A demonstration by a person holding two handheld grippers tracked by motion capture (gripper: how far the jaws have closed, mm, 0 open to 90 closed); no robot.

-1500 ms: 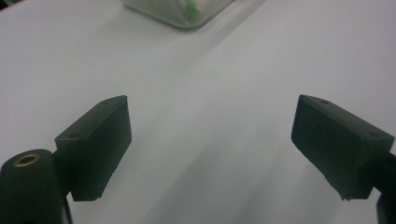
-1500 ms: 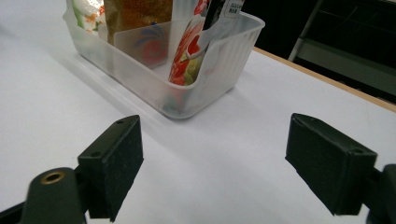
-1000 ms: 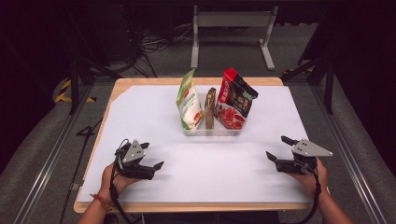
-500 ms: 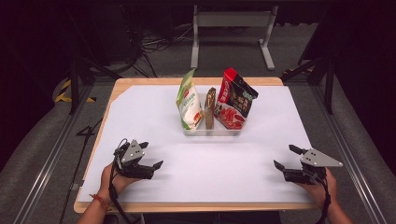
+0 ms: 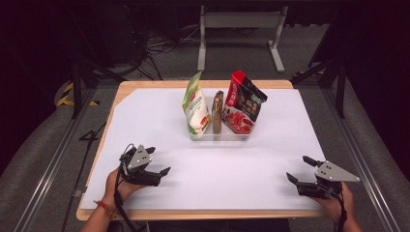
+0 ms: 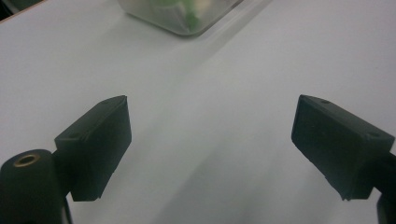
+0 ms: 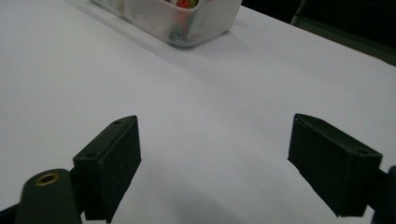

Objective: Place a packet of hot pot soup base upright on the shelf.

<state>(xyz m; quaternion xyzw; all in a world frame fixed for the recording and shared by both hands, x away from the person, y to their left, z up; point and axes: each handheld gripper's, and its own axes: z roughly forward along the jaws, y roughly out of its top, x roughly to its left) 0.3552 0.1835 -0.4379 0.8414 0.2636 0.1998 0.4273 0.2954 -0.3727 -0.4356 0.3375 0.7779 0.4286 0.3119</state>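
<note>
Both grippers, left and right, rest wide open and empty, well short of the snack bin

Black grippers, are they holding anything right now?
No. The left gripper and right gripper are open and hold nothing, apart from the clear plastic bin.

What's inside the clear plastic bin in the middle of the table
Three snack packets stand in the clear bin: a green-and-white bag, a thin brown packet and a red-and-black bag. The packets cover the bin's floor.
</note>
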